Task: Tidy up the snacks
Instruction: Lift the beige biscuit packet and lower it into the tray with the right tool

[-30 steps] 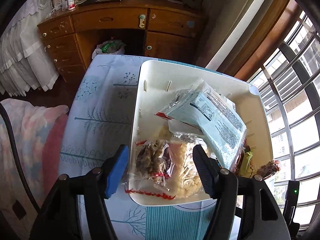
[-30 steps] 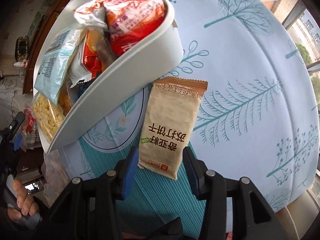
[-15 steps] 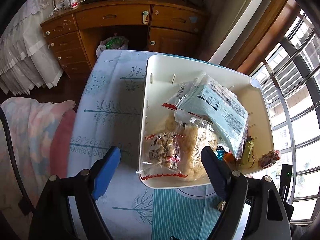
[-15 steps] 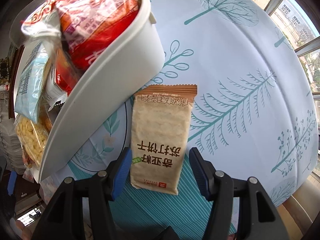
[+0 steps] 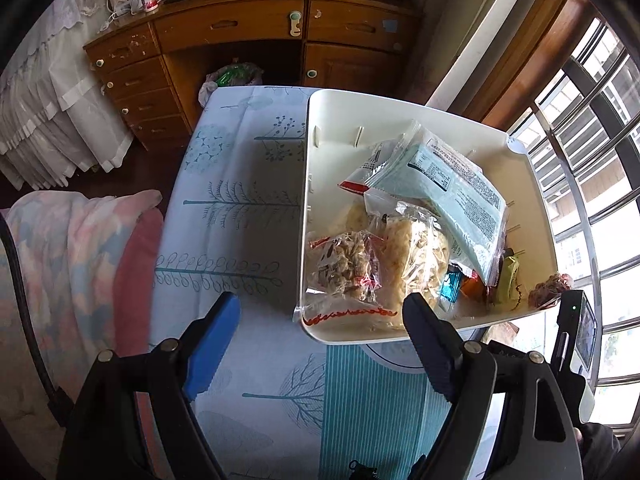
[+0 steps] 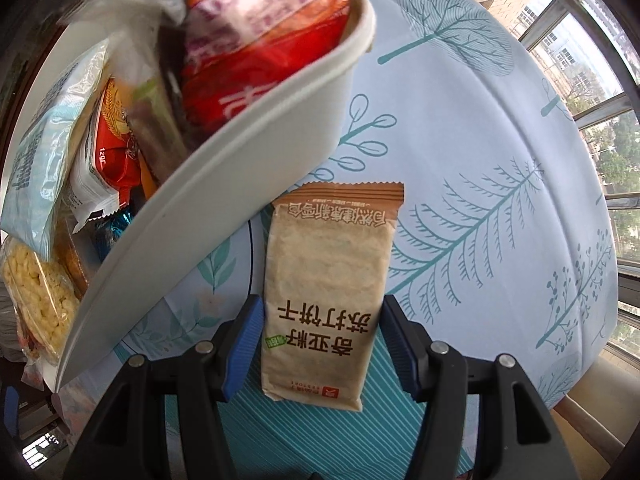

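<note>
A white bin stands on the tree-print tablecloth. It holds clear bags of puffed snacks, a pale blue packet and small wrapped sweets. My left gripper hovers open over the bin's near corner, its pads touching nothing. In the right wrist view, a brown cracker packet lies flat on the cloth beside the bin's wall. My right gripper points down over the packet's near end. The fingers straddle it with a thin gap on each side. A red packet tops the bin.
A wooden desk with drawers stands beyond the table's far end. A bed with a pastel blanket lies to the left, and barred windows to the right. The table's edge curves close on the right of the cracker packet.
My left gripper let go of the clear snack bags, spread wider and drew back from the bin. My right gripper widened and came down around the cracker packet.
</note>
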Demonstrator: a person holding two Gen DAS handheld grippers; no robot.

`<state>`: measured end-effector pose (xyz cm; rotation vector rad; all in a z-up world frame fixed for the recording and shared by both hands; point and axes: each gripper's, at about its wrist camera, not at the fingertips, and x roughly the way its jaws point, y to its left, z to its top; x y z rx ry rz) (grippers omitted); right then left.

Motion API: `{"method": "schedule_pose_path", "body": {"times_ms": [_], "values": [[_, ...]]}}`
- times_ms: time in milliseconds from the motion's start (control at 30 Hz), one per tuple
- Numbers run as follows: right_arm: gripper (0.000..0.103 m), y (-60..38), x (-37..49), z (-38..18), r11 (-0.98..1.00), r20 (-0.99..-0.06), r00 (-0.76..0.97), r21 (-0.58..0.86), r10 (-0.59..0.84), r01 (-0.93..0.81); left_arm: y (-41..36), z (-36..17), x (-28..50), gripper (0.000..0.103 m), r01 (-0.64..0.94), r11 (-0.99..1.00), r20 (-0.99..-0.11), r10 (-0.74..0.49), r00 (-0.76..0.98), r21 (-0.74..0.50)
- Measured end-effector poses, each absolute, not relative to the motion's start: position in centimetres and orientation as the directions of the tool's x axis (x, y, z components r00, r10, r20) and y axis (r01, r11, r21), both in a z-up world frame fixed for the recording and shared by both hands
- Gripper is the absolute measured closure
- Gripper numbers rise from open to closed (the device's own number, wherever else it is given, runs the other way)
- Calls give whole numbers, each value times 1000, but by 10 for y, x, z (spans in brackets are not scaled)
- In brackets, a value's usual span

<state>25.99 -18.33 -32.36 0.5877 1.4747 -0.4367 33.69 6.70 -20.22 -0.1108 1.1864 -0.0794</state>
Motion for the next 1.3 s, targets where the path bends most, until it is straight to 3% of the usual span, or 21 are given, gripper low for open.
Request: {"method": "schedule_pose_path", "body": {"times_ms": [233,767,1300], "values": [[45,-159,274,-326,803,-1000,21,6,-9,596,77,-202,328,21,-8,993,-927,-111,358,-122],[46,-209,272,-313,763,-1000,17,23,16,645,72,-188,300,21,31,989,-927,-145,346,-143],[46,-244,286,-245,726,-988,127,23,-90,687,84,-180,275,21,48,975,-922,-223,318,-219]]}}
